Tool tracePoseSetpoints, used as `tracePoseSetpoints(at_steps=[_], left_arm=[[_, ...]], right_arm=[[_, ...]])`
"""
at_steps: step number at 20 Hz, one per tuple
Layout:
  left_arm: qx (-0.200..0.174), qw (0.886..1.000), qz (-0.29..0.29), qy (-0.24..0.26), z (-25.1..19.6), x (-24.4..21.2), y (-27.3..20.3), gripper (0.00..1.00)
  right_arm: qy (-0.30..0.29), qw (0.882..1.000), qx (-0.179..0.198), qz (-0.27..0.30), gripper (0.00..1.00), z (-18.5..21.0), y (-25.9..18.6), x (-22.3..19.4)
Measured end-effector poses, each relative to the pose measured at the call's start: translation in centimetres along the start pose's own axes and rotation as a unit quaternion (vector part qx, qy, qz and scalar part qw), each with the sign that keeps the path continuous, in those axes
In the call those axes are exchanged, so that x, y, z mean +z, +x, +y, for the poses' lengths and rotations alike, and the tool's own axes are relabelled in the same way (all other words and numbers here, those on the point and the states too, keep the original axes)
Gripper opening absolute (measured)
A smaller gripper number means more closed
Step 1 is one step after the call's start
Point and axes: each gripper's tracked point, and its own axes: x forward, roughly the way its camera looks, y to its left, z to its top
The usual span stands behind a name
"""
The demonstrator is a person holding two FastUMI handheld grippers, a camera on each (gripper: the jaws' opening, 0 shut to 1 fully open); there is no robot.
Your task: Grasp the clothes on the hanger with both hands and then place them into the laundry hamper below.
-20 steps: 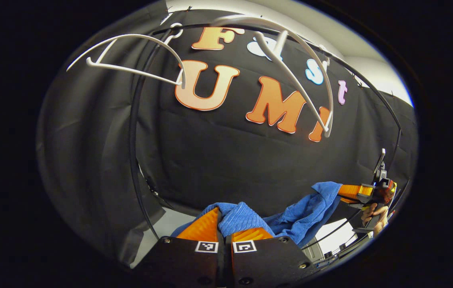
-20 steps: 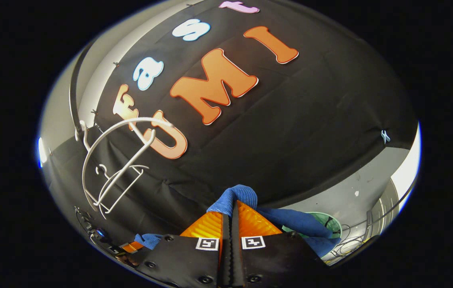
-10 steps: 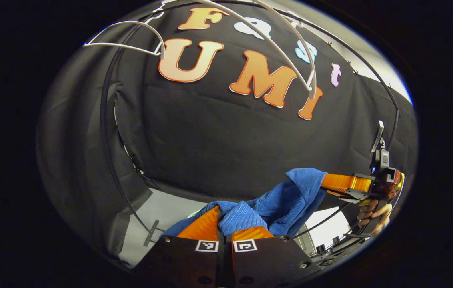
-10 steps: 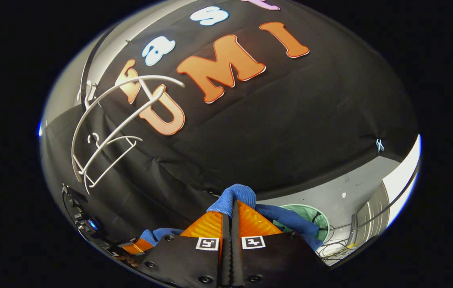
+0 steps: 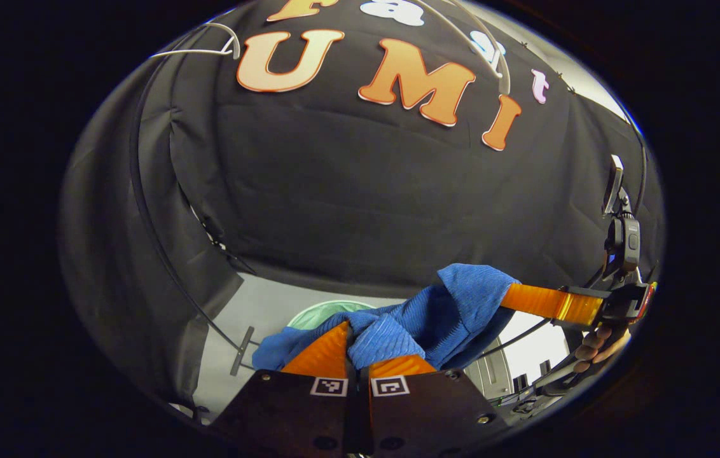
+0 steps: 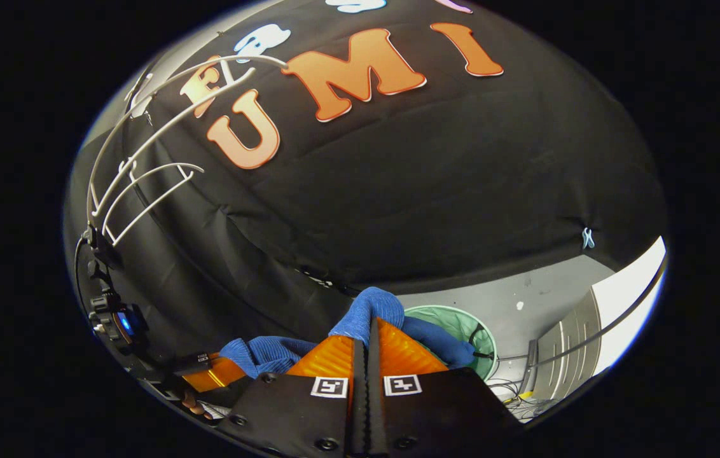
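The blue garment (image 5: 436,318) is clamped between the fingers of the left hand-held gripper (image 5: 357,348) and of the right hand-held gripper (image 6: 367,334), and is held stretched between them above the green laundry hamper (image 6: 462,321). White hangers (image 6: 144,172) are seen higher up.

The clothes (image 5: 443,315) hang between the two grippers (one at each end). The laundry hamper (image 6: 462,321) sits on the floor (image 6: 544,292) below, and the hangers (image 6: 144,165) are up high.

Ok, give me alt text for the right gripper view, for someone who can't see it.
The right claw is shut on a blue garment, held above a green laundry hamper on the grey floor. Empty white hangers hang upper left; the left claw grips the garment's other end.
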Motion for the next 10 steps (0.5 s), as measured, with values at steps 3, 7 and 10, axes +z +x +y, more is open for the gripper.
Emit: tracePoseSetpoints(at_steps=[3,7,10], left_arm=[[0.0,1.0,0.024,0.009,-0.7,-1.7,1.8,0.0],[0.007,0.998,0.064,0.01,-0.7,-4.0,4.6,0.0],[0.017,0.995,0.096,0.007,-0.7,-5.8,6.4,0.01]], right_arm=[[-0.001,1.0,-0.009,0.024,0.07,-1.1,1.7,-1.4],[0.002,0.997,-0.029,0.067,0.07,-2.6,3.9,-3.8],[-0.005,0.994,-0.046,0.095,0.08,-4.3,5.6,-6.2]])
